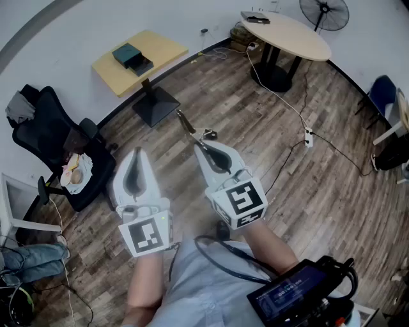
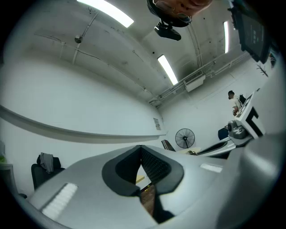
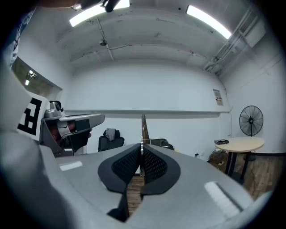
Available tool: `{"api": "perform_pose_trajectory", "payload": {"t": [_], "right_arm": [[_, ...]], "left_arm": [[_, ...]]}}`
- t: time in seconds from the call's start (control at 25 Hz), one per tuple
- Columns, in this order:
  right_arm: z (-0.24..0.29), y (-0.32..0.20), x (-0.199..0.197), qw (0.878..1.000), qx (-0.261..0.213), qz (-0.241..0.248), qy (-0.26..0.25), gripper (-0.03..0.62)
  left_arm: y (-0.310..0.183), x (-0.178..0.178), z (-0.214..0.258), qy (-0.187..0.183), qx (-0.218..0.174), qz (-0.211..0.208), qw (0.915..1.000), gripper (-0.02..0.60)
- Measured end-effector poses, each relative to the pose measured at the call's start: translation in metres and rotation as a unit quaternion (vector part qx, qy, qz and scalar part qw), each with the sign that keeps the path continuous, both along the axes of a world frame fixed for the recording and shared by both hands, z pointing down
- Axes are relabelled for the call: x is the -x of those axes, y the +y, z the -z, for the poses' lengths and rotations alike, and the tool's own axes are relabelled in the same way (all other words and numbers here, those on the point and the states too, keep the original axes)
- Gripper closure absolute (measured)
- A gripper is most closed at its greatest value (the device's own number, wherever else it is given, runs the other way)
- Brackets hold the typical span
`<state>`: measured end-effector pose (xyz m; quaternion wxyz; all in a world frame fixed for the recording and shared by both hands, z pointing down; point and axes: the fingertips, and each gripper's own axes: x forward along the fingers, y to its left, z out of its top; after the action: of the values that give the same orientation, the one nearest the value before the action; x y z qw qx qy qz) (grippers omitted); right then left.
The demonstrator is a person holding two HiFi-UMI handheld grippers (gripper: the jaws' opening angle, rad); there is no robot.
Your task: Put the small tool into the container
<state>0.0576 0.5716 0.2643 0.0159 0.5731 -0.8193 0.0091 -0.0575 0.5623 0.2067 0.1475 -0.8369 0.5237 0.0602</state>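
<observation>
A thin metal tool (image 1: 187, 122) sticks out forward from my right gripper (image 1: 200, 144), which is shut on it. In the right gripper view the tool (image 3: 143, 127) stands as a narrow blade pinched between the black pads. My left gripper (image 1: 136, 157) hangs beside it on the left, its jaws shut with nothing between them; in its own view the left gripper's (image 2: 140, 147) pads meet at the tips. A dark teal box (image 1: 132, 57) lies on a square yellow table (image 1: 163, 48) far ahead, well beyond both grippers. Both grippers are held over the wooden floor.
A black office chair (image 1: 51, 137) with items on its seat stands at the left. A round table (image 1: 291, 33) and a fan (image 1: 324, 13) are at the back right. Cables and a power strip (image 1: 308, 136) cross the floor. A black device (image 1: 300, 295) hangs at the person's waist.
</observation>
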Motion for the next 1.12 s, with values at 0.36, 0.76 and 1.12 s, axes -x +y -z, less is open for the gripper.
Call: {"api": "perform_pose_trajectory", "payload": {"t": [0.36, 0.76, 1.12], "right_arm": [[-0.013, 0.008, -0.03, 1.0, 0.004, -0.001, -0.019, 0.589], [-0.016, -0.017, -0.112, 0.998, 0.009, 0.011, -0.067, 0.588], [-0.04, -0.071, -0.11, 0.997, 0.042, 0.024, -0.054, 0.589]], "left_arm": [[0.007, -0.028, -0.009, -0.006, 0.011, 0.002, 0.9999, 0.571], [-0.017, -0.094, -0.025, -0.023, 0.043, 0.019, 0.9987, 0.571], [-0.061, -0.068, -0.047, -0.013, 0.077, 0.064, 0.9949, 0.571]]}}
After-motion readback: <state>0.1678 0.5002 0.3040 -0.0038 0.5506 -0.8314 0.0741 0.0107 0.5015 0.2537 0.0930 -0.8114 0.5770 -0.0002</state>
